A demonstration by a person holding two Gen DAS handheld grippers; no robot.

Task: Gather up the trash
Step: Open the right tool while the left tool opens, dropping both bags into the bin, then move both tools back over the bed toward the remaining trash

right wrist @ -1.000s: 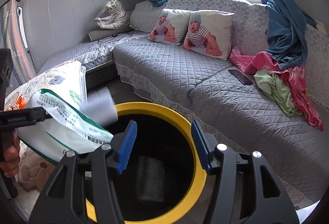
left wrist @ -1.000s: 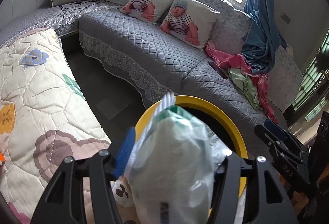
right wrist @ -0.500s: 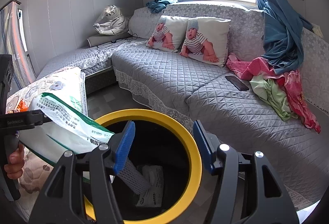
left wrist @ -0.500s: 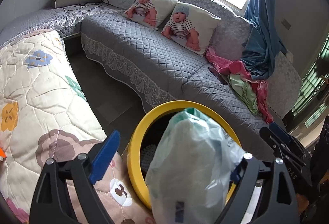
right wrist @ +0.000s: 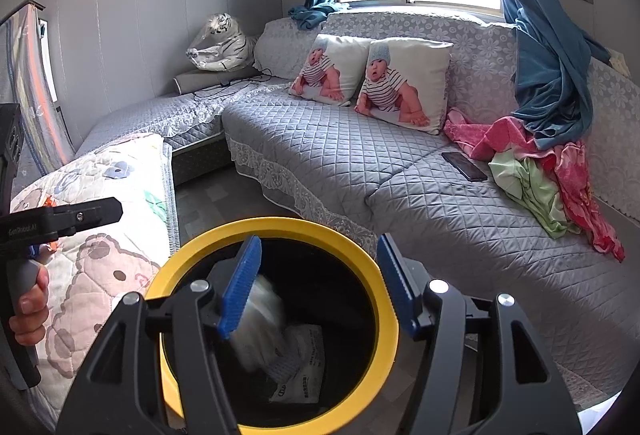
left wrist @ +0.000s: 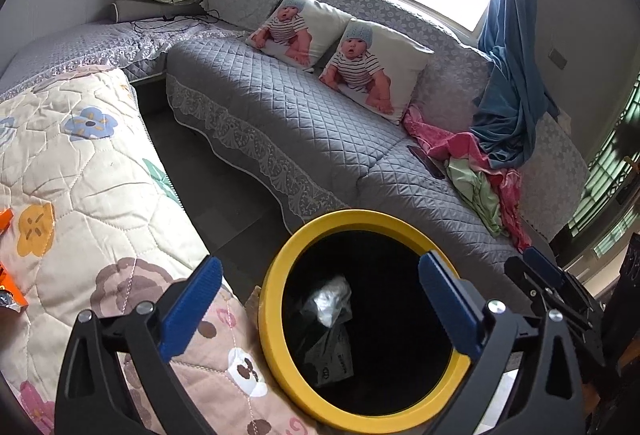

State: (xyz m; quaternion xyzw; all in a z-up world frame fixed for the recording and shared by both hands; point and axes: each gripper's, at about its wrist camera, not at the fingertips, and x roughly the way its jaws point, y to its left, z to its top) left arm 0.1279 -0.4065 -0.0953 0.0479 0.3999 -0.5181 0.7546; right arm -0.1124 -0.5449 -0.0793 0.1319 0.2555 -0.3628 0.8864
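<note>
- Left wrist view looks almost straight down into the round black trash bin with the yellow rim [left wrist: 276, 299], parked between the flowery quilted blanket [left wrist: 80, 195] and the grey quilted sofa [left wrist: 304, 123]. Only this view catches the orange snack wrappers [left wrist: 10, 291] lying on the blanket at the far left edge.
- Right wrist view has the same bin from the other side, and it's the only one showing a person's hand [right wrist: 28, 305] wrapped around the left gripper's handle, plus the bagged striped tiger plush [right wrist: 224, 43] in the corner much clearer.
- The trash: a crumpled white-and-green plastic bag [left wrist: 330, 299] sits inside the bin on top of a flat printed white package [left wrist: 334, 359]. In the right view the bag looks blurred.
- Left gripper [left wrist: 320, 307]: blue pads still spreading, nearly as wide as they go, nothing between them, hanging over the bin mouth.
- Right gripper [right wrist: 318, 283]: pads apart and widening a bit, empty, also above the bin opening.
</note>
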